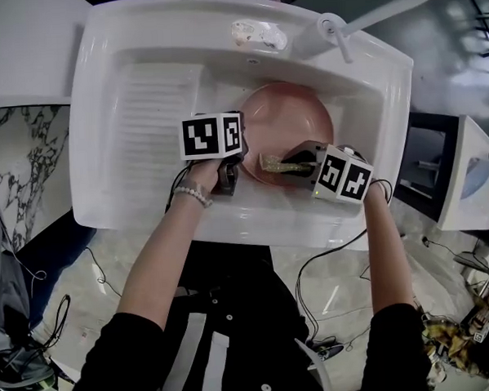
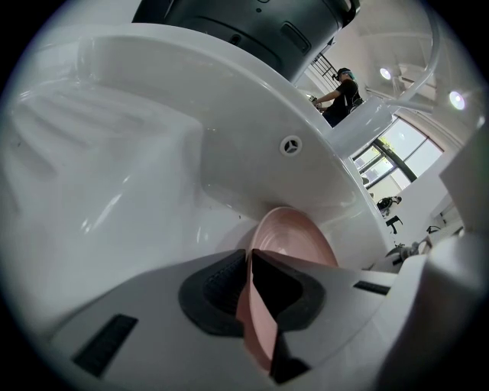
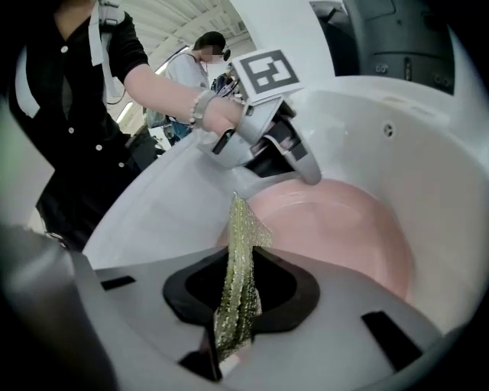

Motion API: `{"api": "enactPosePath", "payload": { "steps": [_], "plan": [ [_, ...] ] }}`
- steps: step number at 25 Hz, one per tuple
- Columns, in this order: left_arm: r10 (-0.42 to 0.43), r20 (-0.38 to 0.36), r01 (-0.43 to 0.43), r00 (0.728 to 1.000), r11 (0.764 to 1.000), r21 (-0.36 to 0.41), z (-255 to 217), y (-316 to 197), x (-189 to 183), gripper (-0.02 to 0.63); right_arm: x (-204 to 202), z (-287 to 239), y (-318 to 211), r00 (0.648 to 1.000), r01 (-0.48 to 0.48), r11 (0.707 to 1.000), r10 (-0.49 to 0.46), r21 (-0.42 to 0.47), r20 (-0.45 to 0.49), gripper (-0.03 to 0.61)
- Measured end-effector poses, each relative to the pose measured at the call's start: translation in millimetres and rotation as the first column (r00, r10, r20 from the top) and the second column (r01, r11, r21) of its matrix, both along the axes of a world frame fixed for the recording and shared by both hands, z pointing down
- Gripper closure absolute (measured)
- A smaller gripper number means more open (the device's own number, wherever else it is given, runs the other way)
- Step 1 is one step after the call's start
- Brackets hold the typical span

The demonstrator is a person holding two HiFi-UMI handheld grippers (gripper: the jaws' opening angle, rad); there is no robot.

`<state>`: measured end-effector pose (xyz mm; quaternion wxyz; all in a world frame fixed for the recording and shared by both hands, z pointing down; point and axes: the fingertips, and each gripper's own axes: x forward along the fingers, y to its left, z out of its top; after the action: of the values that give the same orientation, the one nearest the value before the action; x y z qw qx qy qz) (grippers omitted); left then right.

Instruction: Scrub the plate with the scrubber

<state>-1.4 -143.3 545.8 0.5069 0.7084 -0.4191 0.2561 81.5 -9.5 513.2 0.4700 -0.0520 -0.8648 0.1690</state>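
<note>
Your left gripper (image 2: 249, 263) is closed tight on the near-left rim of the pink plate (image 1: 293, 114), which sits in the basin of the white sink (image 1: 95, 157). Just right of it, your right gripper (image 3: 238, 263) pinches the yellow-green mesh scrubber (image 3: 243, 229), its free end over the plate's near rim.

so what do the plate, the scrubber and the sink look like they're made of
Plate: pink, smooth with a soft sheen and thin rim; probably plastic or melamine, possibly glazed ceramic.
Scrubber: thin yellow-green sheet, glittery woven texture, folds limply; likely synthetic mesh.
Sink: glossy white, moulded ribs, bright highlights; ceramic or acrylic.
</note>
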Motion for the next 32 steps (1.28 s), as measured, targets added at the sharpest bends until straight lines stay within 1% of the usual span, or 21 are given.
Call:
{"api": "enactPosePath", "payload": {
  "steps": [2,3,5,6,7,9,11,13,15,18,23,27,30,32],
  "plan": [
    [0.0,-0.001,0.0,1.0,1.0,0.002,-1,0,0,0.589,5,4,-31,0.999,-0.008,0.99,0.012,0.144,-0.031,0.512],
    [0.0,-0.002,0.0,1.0,1.0,0.003,-1,0,0,0.589,7,6,-45,0.998,0.013,0.975,0.0,0.22,-0.056,0.512],
    [-0.001,-0.003,0.001,1.0,1.0,0.006,-1,-1,0,0.589,9,10,-70,0.993,0.066,0.932,-0.028,0.355,-0.112,0.512],
    [-0.001,-0.004,0.001,1.0,1.0,0.009,-2,-1,0,0.589,10,13,-82,0.989,0.088,0.908,-0.032,0.409,-0.141,0.512],
    [-0.001,-0.005,0.001,1.0,1.0,0.014,-3,-1,1,0.589,11,16,-92,0.985,0.107,0.886,-0.033,0.451,-0.169,0.512],
    [-0.001,-0.006,0.001,1.0,1.0,0.024,-3,-1,1,0.589,16,24,-107,0.976,0.141,0.853,-0.033,0.503,-0.217,0.513],
    [-0.005,-0.004,0.006,1.0,1.0,0.03,-4,-1,1,0.589,20,32,-115,0.967,0.178,0.826,-0.046,0.536,-0.25,0.512],
    [-0.008,-0.001,0.008,1.0,0.999,0.034,-4,-3,-1,0.589,22,37,-119,0.962,0.203,0.806,-0.057,0.555,-0.269,0.512],
    [-0.005,0.0,0.005,1.0,0.999,0.035,-5,-4,-1,0.589,25,41,-119,0.961,0.194,0.806,-0.042,0.559,-0.274,0.512],
    [0.002,0.003,-0.002,1.0,0.999,0.032,-5,-2,0,0.589,27,48,-116,0.961,0.136,0.818,0.028,0.558,-0.276,0.512],
    [0.0,0.005,0.0,1.0,0.999,0.034,-6,-1,-1,0.591,36,53,-111,0.942,0.087,0.804,0.127,0.588,-0.312,0.511],
    [0.007,0.001,-0.007,1.0,0.999,0.038,-6,0,0,0.591,44,54,-106,0.911,0.078,0.791,0.19,0.606,-0.365,0.511],
    [0.008,-0.002,-0.008,1.0,0.999,0.038,-5,1,1,0.591,50,55,-102,0.881,0.05,0.796,0.249,0.603,-0.403,0.512],
    [0.009,-0.002,-0.009,1.0,0.999,0.038,-5,2,2,0.591,53,55,-99,0.858,0.053,0.795,0.274,0.604,-0.435,0.512]
  ]
}}
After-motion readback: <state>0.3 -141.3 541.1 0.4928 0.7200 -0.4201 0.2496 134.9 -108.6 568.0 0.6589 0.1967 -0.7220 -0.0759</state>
